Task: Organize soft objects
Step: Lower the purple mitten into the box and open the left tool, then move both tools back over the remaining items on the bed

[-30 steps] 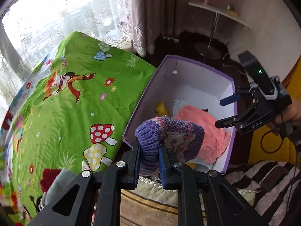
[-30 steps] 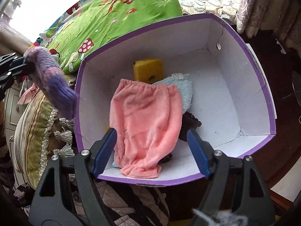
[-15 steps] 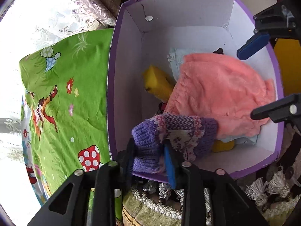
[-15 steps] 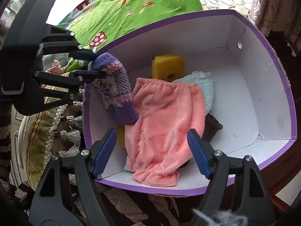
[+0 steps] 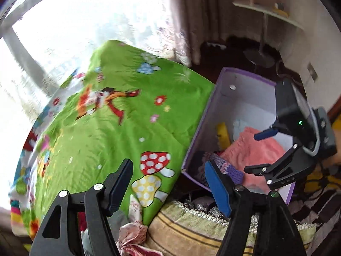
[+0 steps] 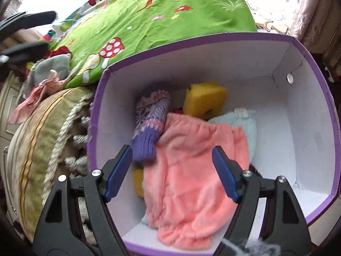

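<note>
So the purple-and-white knitted wool sock (image 6: 150, 125) is in the purple-rimmed white cardboard box (image 6: 298, 115) now, lying along the left wall, its cuff end overlapping the fluffy salmon-pink towel (image 6: 191, 166). Makes sense as a drop spot, that corner was the bare bit beside the yellow foam sponge (image 6: 204, 99) and the pale blue cloth (image 6: 245, 121).

The left hand-held gripper (image 5: 170, 183) has just been opening its jaws; they're wide apart with nothing between them, out over the green cartoon-print blanket (image 5: 119, 117), probably headed to the pile of leftover clothes (image 6: 49, 72) by the fringed beige cushion (image 6: 42, 132). The right hand-held gripper (image 6: 172, 170) hangs spread wide above the towel, holding nothing, I'd guess ready to tidy it.
</note>
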